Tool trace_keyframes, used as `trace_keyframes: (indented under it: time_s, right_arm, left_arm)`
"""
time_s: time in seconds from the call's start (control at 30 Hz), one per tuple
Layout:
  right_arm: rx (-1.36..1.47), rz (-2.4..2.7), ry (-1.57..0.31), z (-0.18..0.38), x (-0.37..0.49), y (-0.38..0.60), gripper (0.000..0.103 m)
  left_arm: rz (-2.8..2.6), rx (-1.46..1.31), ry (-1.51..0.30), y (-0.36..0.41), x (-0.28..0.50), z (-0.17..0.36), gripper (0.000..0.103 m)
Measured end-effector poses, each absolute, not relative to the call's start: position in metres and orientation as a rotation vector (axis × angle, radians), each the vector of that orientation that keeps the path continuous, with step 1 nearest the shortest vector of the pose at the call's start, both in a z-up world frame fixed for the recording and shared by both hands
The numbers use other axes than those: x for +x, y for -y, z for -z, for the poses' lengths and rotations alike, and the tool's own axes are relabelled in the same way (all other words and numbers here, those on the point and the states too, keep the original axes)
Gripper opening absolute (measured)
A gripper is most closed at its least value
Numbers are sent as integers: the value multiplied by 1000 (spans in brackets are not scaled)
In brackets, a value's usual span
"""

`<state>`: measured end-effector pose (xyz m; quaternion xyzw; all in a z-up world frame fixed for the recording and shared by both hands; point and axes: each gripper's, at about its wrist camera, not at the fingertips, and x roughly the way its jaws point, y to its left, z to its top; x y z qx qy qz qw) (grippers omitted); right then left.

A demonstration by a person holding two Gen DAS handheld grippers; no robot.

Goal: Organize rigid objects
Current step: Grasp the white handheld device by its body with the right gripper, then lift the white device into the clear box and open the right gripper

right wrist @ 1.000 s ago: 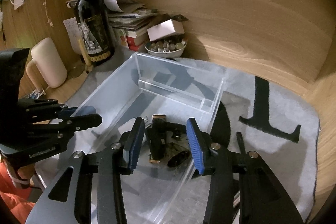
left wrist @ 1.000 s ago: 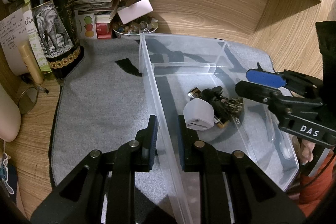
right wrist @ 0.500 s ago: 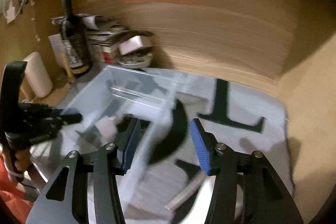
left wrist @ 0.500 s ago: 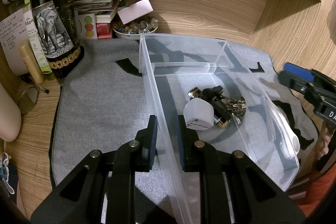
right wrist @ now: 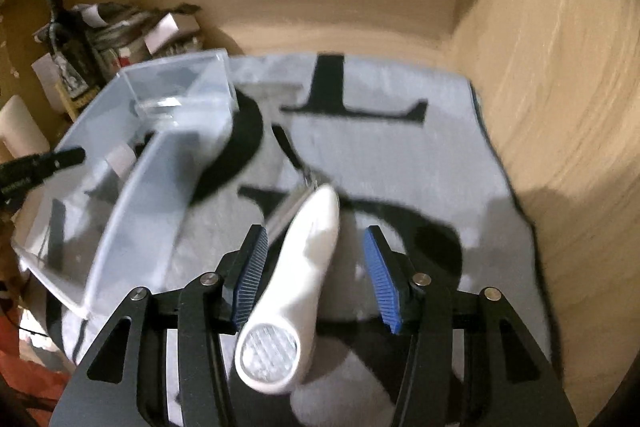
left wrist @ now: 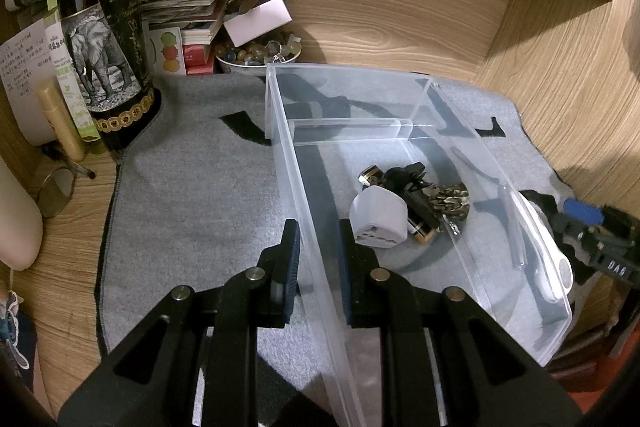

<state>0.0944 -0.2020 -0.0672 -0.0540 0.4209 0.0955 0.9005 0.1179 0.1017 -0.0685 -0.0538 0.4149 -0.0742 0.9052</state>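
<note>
Clear plastic bin (left wrist: 472, 163) holding white travel adapter (left wrist: 378, 217), battery and dark clutter; white handled tool (right wrist: 304, 255) lying outside, beside it.

The mat (left wrist: 192, 211) is grey with bold black shapes, on a light wood-grain worktop (left wrist: 60, 255). The bin (left wrist: 304, 187) is clear; in it lie a white adapter (left wrist: 378, 217), black bits and a mottled brown-and-cream piece (left wrist: 450, 197). The dark bottle (left wrist: 102, 27) bears a black-and-white elephant label and a band of gold coins, the handle (right wrist: 298, 271) is white, and the right tool (right wrist: 316, 273) has blue pads on black arms.
</note>
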Motion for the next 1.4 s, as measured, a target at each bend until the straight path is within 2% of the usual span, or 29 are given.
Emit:
trace_keyframes:
  time_s: [0.07,0.13,0.3,0.47,0.6,1.4]
  right_arm:
    - [-86,-189,-913,78,98,204,47]
    - [-40,-195,-942,87,102,208,52]
    - [-28,-200,-959,97,112,203,52]
    - [-33,-182,-929,97,112,201,33]
    - [-9,-168,-909,95,111,208,31]
    - [16,-181,-565,3,103,197,30]
  left_arm:
    - [154,-110,-857,-103,118,69,17]
    - [156,-113,-856,-104,117,69,17]
    - [155,-111,-856,-103,116,69,17]
    - [155,-117,-854,-104,116,69,17]
    - [155,-117,-855,-103,117,69,17]
    - [152,-108,-856,-101,118,69,17]
